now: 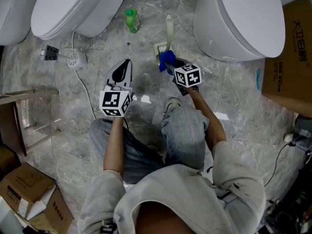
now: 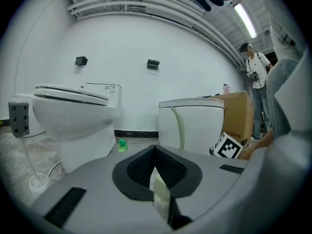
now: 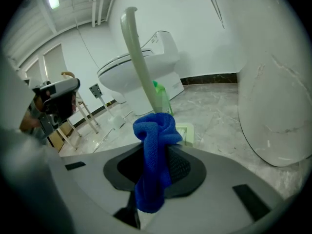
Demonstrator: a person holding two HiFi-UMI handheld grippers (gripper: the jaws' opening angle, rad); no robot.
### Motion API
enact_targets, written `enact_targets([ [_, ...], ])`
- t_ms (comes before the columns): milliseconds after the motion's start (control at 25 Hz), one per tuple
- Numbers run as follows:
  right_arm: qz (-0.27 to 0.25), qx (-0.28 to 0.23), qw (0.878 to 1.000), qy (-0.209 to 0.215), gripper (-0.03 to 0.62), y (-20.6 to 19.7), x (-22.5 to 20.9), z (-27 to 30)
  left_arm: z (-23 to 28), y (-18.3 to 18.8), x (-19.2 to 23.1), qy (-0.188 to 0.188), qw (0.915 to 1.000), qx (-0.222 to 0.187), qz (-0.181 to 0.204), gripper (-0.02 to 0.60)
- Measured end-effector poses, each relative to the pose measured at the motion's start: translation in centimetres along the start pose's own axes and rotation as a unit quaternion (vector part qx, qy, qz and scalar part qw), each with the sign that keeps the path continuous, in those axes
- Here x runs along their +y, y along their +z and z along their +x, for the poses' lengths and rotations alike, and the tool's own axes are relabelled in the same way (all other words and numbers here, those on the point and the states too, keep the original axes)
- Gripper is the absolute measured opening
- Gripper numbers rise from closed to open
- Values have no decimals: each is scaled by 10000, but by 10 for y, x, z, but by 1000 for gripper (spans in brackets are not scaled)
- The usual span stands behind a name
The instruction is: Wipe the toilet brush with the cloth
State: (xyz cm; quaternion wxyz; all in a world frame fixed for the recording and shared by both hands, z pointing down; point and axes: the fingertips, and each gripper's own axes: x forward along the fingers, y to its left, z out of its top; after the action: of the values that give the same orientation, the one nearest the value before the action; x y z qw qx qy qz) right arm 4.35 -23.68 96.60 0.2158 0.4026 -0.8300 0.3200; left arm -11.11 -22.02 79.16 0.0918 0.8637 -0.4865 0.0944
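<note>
Grey marble floor [image 1: 234, 96] runs between two white toilets [image 1: 73, 4], with a green bottle [image 1: 132, 20] standing near the left one. Over it a person holds out both grippers.

The brush [image 3: 137, 57] stands upright in its pale holder [image 3: 187, 133] on the floor. Its long axis is close to vertical, and the slim, gently curved handle points up with its rounded tip topmost. It stands just beyond the right fingers [image 3: 183, 167], and beyond and to the right of the left fingers [image 2: 139, 167].

The right gripper [image 1: 174, 68] is clenched on the blue cloth [image 3: 155, 130]. The cloth bunches into a knot above the fingertips and hangs down between them. Seen along the fingers, that knot overlaps the foot of the handle, but I cannot tell whether the two touch.

The left gripper [image 2: 156, 150] has its fingers pressed together with nothing between them. It points across the floor, well to the left of the brush.
</note>
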Motion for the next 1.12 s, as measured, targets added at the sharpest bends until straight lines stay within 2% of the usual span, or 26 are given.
enact_targets([
  [280, -319, -724, 9958, 458, 105, 40, 59, -52, -1, 3, -6, -77, 10000, -55, -6, 18],
  [640, -676, -1749, 9795, 735, 105, 158, 107, -96, -10, 11, -5, -12, 9999, -154, 30, 18],
  [760, -677, -2057, 9744, 599, 104, 194, 108, -112, -13, 14, -4, 31, 9998, -196, 32, 19],
  [880, -869, -2304, 9688, 267, 105, 213, 105, -127, -15, 15, -3, 54, 9997, -223, 26, 18],
  [1000, -1157, -2385, 9641, -168, 104, 217, 97, -131, -14, 16, -4, 43, 9997, -233, 39, 18],
  [1120, -1334, -2176, 9662, -370, 106, 204, 90, -122, -12, 15, -8, 8, 9998, -205, 56, 18],
])
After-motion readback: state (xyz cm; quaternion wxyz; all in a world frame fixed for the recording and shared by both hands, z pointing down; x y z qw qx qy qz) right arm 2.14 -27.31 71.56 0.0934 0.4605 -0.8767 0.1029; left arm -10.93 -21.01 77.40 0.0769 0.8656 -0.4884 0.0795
